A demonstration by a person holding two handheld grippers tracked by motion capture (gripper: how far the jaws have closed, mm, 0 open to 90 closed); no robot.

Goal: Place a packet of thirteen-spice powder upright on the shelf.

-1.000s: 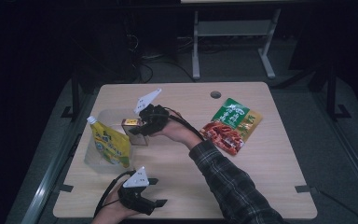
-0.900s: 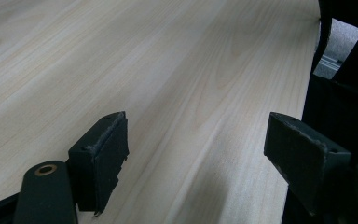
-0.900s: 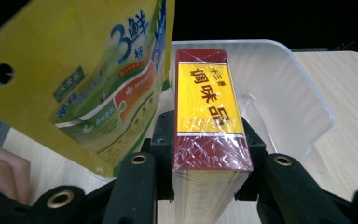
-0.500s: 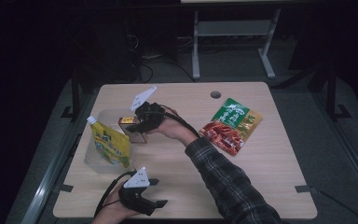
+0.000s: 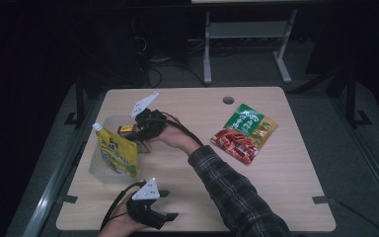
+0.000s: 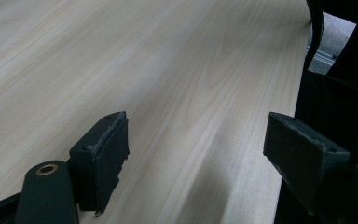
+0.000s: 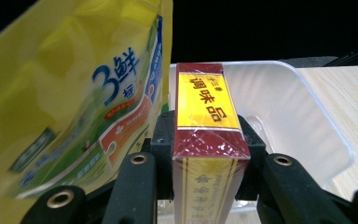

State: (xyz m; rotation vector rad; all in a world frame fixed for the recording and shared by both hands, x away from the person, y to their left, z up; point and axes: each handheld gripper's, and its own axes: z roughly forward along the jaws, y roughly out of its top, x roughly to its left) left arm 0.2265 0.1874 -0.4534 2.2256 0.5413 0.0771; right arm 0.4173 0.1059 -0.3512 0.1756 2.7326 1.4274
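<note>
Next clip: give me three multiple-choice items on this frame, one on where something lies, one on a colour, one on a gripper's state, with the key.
1. Where does the green and red packet lie?
A. in the clear bin
B. flat on the table, right of the bin
C. in the left gripper

2. What colour is the spouted pouch standing in the clear bin?
A. yellow
B. blue
C. white

3. How is the right gripper?
A. open over the table
B. shut on nothing
C. shut on the red and yellow box

Key: 1 B, the packet lies on bare wood away from the bin. 2 A, its face is yellow. 3 C, the fingers press both sides of the box.
</note>
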